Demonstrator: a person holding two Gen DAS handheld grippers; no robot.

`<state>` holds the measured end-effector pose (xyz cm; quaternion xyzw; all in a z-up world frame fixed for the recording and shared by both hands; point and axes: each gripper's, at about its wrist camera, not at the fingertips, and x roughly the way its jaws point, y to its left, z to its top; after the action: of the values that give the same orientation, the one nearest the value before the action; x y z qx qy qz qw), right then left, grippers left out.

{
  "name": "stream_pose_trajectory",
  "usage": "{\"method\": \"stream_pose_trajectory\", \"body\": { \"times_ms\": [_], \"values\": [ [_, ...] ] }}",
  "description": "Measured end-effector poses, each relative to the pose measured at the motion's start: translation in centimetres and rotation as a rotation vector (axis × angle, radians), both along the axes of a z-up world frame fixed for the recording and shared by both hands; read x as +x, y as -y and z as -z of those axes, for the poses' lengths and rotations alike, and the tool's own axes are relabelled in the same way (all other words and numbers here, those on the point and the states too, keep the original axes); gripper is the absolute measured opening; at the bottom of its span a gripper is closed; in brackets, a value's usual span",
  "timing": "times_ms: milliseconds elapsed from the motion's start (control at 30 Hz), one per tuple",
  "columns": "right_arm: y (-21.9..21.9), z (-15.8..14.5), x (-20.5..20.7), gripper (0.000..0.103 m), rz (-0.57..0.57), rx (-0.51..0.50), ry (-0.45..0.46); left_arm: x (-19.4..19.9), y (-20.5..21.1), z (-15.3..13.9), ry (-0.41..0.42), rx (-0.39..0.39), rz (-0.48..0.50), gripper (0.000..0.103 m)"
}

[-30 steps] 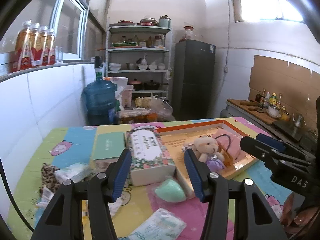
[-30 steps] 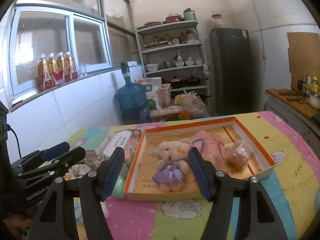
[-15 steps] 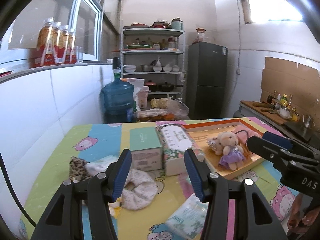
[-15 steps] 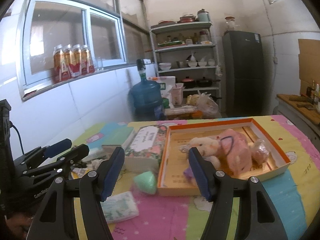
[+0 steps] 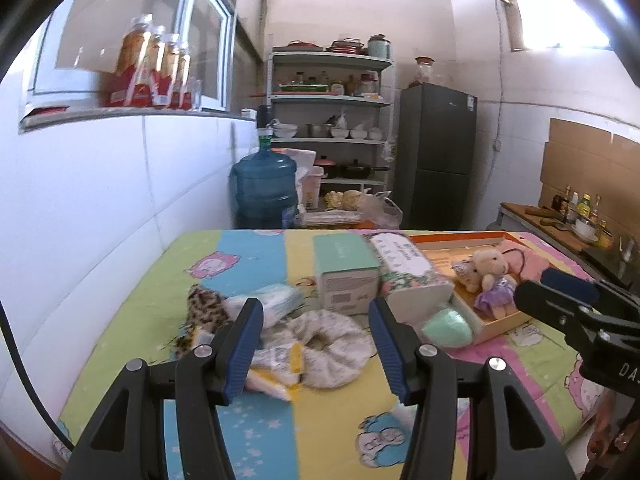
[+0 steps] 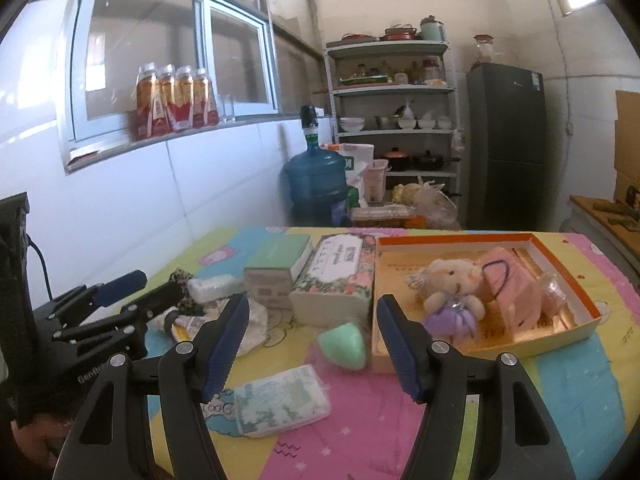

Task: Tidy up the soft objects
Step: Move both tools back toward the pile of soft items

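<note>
The left claw [image 5: 316,346] is open, its blue pads well apart, and it holds nothing. It hovers above a pale ruffled scrunchie [image 5: 330,336], which lies near the middle of the tabletop [image 5: 256,436] and shows between the pads without touching them. A leopard-print fabric item [image 5: 204,308] and a white tissue pack [image 5: 280,300] lie toward the left edge, beside a small yellow-edged packet [image 5: 280,368].

The right claw [image 6: 312,344] is also open and empty. Below its gap a mint-green sponge [image 6: 344,346] lies on the tabletop, just beside the near left corner of the orange-rimmed box [image 6: 568,276]. A patterned tissue pack [image 6: 280,400] lies nearer the front edge.

Inside the box are a plush bear in a purple dress [image 6: 452,296], a pink pouch [image 6: 512,292] and a clear wrapped item [image 6: 554,290]. A floral tissue box [image 6: 336,276] touches the box's left side, with a green-topped carton [image 6: 280,268] beside it.
</note>
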<state>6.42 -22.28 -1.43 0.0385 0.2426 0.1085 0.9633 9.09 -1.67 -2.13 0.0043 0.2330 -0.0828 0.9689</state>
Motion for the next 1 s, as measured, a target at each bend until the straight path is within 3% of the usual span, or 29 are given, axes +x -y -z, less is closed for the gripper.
{"method": "stream_pose_trajectory", "body": {
  "times_ms": [400, 500, 1000],
  "values": [
    [-2.8, 4.9, -0.4, 0.069, -0.040, -0.006, -0.138, -0.2, -3.4, 1.7, -0.033, -0.026, -0.037, 0.055],
    [-3.9, 6.2, -0.1, 0.079, -0.085, -0.041, -0.164, -0.2, -4.0, 2.0, -0.039, -0.028, -0.042, 0.055],
    [-4.1, 8.8, 2.8, 0.082, -0.183, -0.169, -0.224, 0.7, -5.7, 3.4, -0.076, -0.058, -0.064, 0.055]
  ]
}}
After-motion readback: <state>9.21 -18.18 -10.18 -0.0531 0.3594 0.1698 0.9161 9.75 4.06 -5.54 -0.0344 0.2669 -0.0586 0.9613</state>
